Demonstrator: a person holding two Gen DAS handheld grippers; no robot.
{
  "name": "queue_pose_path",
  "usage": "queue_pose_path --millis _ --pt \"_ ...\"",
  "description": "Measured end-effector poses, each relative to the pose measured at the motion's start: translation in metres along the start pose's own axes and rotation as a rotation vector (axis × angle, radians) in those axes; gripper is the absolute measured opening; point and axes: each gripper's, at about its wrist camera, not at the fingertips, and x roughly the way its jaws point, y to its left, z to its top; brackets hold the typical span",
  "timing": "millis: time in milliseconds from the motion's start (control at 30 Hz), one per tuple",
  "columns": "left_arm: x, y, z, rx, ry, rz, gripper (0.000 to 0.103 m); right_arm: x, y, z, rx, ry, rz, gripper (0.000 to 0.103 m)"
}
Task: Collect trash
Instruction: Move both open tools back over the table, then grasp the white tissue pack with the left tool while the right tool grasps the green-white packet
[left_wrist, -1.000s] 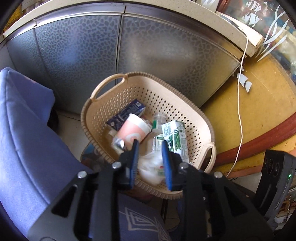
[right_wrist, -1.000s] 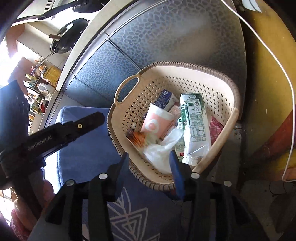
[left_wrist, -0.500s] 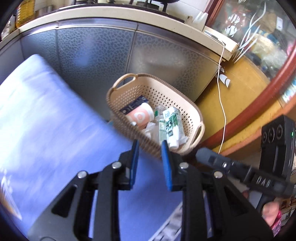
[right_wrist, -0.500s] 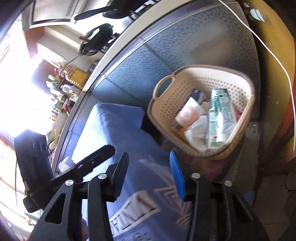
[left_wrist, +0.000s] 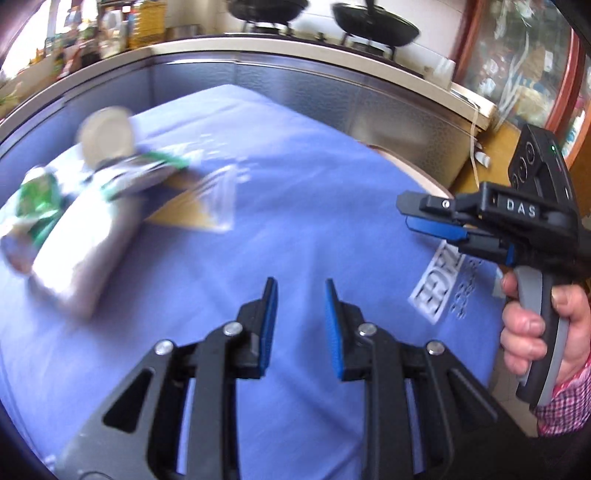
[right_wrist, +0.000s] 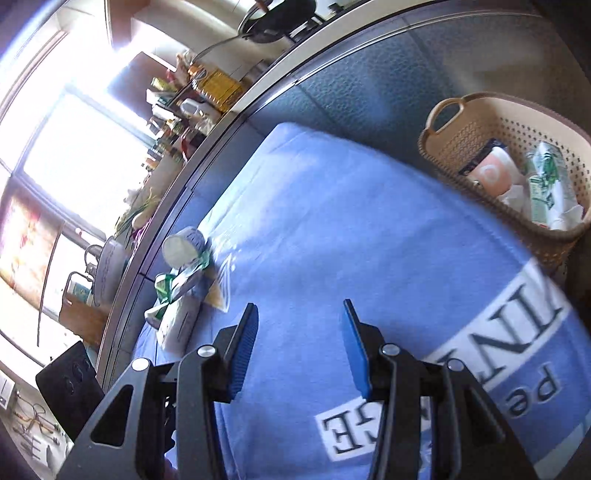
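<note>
Both grippers, left (left_wrist: 297, 291) and right (right_wrist: 299, 314), jaws released, nothing held. Trash pile (right_wrist: 181, 291) on blue cloth (right_wrist: 332, 221), far-left edge. Basket (right_wrist: 461, 147) off right, already holding cartons.

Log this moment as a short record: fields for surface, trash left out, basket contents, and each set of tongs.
surface: blue cloth with white lettering
trash left out: paper cup, green-and-white wrapper, clear plastic bag, white packet, clustered at one edge
basket: off the cloth's corner, holding pink cup, cartons, plastic
left tongs: open, empty
right tongs: open, empty
</note>
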Motion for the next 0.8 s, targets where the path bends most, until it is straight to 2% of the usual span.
queue_pose_path --millis 167,200,233,300,400,533,667,733,800 --pt "-0.039 0.063 -0.026 -0.133 -0.047 0.094 0.024 0.033 0.047 -0.017 -0.072 0.08 0.042 0.047" --pt "-0.046 0.076 -0.028 -0.158 -0.062 0.116 0.034 0.039 0.055 -0.021 -0.073 0.098 0.06 0.047" --pt "-0.052 0.086 -0.03 -0.18 -0.078 0.136 0.049 0.044 0.062 -0.025 -0.073 0.113 0.072 0.047" --pt "-0.063 0.106 -0.032 -0.223 -0.113 0.175 0.063 0.057 0.077 -0.029 -0.088 0.142 0.083 0.047" --pt "-0.064 0.123 -0.026 -0.222 -0.127 0.2 0.065 0.072 0.095 -0.031 -0.092 0.18 0.111 0.047" --pt "-0.049 0.127 -0.012 -0.164 -0.109 0.188 0.065 0.085 0.113 -0.023 -0.095 0.187 0.11 0.047" --pt "-0.03 0.123 -0.001 -0.095 -0.078 0.196 0.066 0.096 0.118 -0.004 -0.029 0.179 0.132 0.047" --pt "-0.023 0.123 0.001 -0.073 -0.077 0.206 0.074 0.104 0.117 0.006 0.006 0.18 0.14 0.047" --pt "-0.016 0.123 0.003 -0.073 -0.066 0.219 0.074 0.115 0.113 0.014 0.058 0.186 0.146 0.047"
